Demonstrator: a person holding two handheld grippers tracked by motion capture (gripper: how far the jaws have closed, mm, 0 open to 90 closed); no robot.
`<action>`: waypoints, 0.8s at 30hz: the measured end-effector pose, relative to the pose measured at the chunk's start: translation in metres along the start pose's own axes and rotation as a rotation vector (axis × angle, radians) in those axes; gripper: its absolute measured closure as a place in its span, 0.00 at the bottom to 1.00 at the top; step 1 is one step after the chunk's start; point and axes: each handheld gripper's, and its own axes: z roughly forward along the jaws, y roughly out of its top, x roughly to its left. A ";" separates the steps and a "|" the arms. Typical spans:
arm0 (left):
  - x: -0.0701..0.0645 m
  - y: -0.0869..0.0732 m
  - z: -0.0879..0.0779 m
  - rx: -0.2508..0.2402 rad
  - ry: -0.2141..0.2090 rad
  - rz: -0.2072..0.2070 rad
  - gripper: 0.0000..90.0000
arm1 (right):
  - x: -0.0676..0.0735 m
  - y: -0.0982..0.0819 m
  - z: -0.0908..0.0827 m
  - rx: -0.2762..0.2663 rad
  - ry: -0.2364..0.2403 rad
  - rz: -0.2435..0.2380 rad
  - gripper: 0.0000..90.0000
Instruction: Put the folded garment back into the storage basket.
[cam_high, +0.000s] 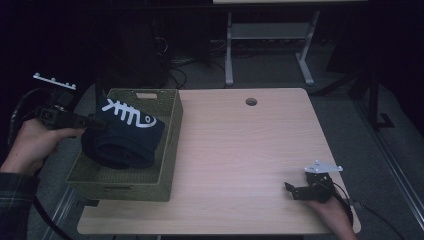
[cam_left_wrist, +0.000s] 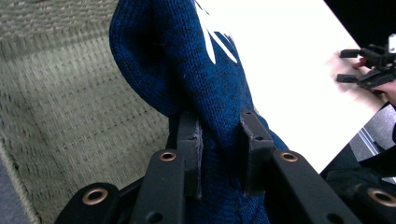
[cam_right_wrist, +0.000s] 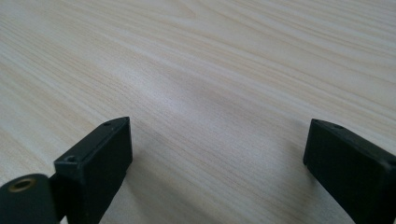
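The left tool (cam_high: 92, 122) grips a fold of the dark blue knit garment with white fishbone print (cam_high: 125, 135), its jaws pressed on the cloth; the garment hangs partly inside the green woven rectangular basket (cam_high: 170, 150) at the left edge of the light wood counter (cam_high: 240, 150), its lower part hidden behind the basket wall & dim in the high view; the right tool (cam_high: 292, 190) rests open near the front right corner, nothing btw. its jaws; the middle of the counter is bare.

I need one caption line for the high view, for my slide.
Left claw holds a folded navy knit garment over the woven olive basket; right claw rests open on table.
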 end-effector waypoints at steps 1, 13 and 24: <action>0.002 -0.001 0.002 0.002 0.001 -0.005 0.82 | 0.000 0.000 0.000 0.000 0.000 0.000 0.08; 0.012 -0.011 0.032 0.032 -0.014 -0.035 0.82 | 0.000 0.000 0.000 0.000 0.000 -0.002 0.08; 0.021 -0.020 0.055 0.053 -0.037 -0.064 0.82 | 0.000 0.000 0.000 0.000 0.000 -0.002 0.08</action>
